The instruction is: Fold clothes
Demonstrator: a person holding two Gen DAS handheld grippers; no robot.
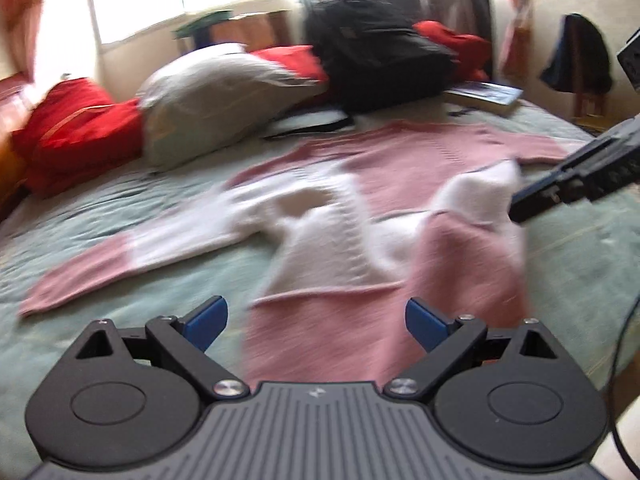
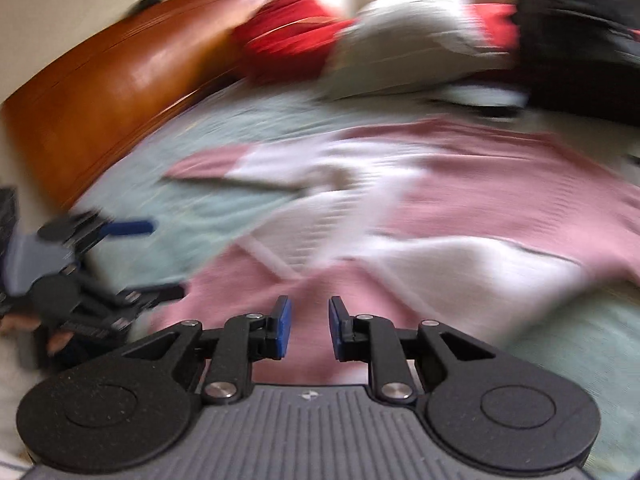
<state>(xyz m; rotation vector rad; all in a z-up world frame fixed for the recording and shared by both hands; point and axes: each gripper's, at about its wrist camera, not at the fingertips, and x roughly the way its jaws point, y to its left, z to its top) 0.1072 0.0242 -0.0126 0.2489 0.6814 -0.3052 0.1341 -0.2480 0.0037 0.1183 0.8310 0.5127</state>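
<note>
- Left wrist view: the left gripper sits at the bottom of the frame with its blue-padded fingers spread wide and nothing between them.
- The pink and white sweater lies spread across the middle of the frame on the pale green bed cover, one sleeve reaching to the lower left; its near part is bunched and turned over just ahead of the fingers.
- The right gripper enters from the right edge, its tip at a raised white fold of the sweater; blur hides whether they touch.
- Across the top: red cushions, a grey pillow, a black backpack, and a book at the upper right.
- Right wrist view: the right gripper has its fingers set to a narrow gap, empty, over the sweater's pink near edge.
- The left gripper shows blurred at the left edge, fingers apart.
- A brown wooden headboard fills the upper left.
</note>
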